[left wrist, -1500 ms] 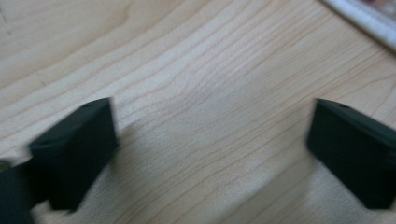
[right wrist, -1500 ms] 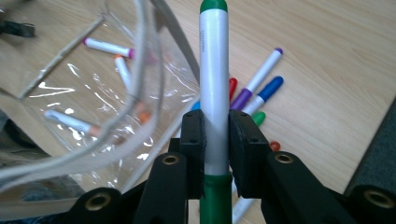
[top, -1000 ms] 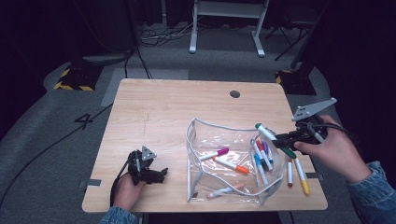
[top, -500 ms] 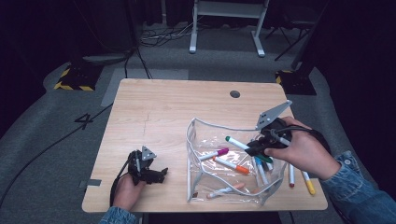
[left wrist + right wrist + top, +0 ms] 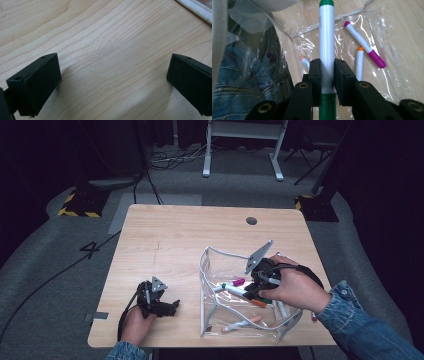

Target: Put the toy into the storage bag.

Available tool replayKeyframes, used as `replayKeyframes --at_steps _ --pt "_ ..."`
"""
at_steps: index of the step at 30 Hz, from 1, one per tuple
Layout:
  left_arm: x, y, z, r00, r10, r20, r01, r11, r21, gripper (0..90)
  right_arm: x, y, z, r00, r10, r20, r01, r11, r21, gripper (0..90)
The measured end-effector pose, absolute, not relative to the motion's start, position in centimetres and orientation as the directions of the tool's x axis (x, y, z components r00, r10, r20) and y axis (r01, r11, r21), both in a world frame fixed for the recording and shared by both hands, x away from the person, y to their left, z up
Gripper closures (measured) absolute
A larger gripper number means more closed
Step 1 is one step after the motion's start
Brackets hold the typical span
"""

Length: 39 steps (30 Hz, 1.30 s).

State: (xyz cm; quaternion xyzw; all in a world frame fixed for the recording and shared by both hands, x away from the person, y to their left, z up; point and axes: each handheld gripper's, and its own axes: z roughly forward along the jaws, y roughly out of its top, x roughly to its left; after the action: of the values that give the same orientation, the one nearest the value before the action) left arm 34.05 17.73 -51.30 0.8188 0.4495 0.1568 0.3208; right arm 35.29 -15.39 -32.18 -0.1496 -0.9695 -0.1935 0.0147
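Green marker (image 5: pixel 326 45): white barrel, green cap and end, clamped between both pads of the right gripper (image 5: pixel 327 75), lengthwise along the jaws. Position: over the open mouth of the clear pouch (image 5: pixel 212 312), seen in the high view as the marker (image 5: pixel 235 290) pointing left from the right gripper (image 5: pixel 252 292).
Clear pouch: lies on the worktop (image 5: pixel 175 240), right half, white-edged. Contents visible in the right gripper view: magenta marker (image 5: pixel 365 44), orange-capped marker (image 5: pixel 359 63), peach-capped marker (image 5: pixel 305 61).
Left gripper (image 5: pixel 170 308): rests on the worktop near its front left edge, well apart from the pouch; jaws spread wide, nothing between them, bare wood beneath.
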Motion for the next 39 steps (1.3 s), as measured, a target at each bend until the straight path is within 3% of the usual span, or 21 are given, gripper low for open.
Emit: replayKeyframes --at_steps 31,34,39 --pt "34.1 17.8 -51.3 0.548 0.836 -0.028 0.634 -0.394 0.665 0.0 34.6 -12.5 -39.5 -0.978 0.14 0.153 0.159 0.98 0.121 76.5" --pt "34.1 17.8 -51.3 0.549 0.836 -0.027 0.633 -0.394 0.666 0.0 34.8 -12.6 -39.5 -0.984 0.141 0.106 0.157 0.973 0.167 57.4" --pt "34.1 17.8 -51.3 0.549 0.835 -0.027 0.633 -0.395 0.666 0.0 35.1 -13.2 -37.9 -0.983 0.172 0.056 0.181 0.955 0.234 51.6"
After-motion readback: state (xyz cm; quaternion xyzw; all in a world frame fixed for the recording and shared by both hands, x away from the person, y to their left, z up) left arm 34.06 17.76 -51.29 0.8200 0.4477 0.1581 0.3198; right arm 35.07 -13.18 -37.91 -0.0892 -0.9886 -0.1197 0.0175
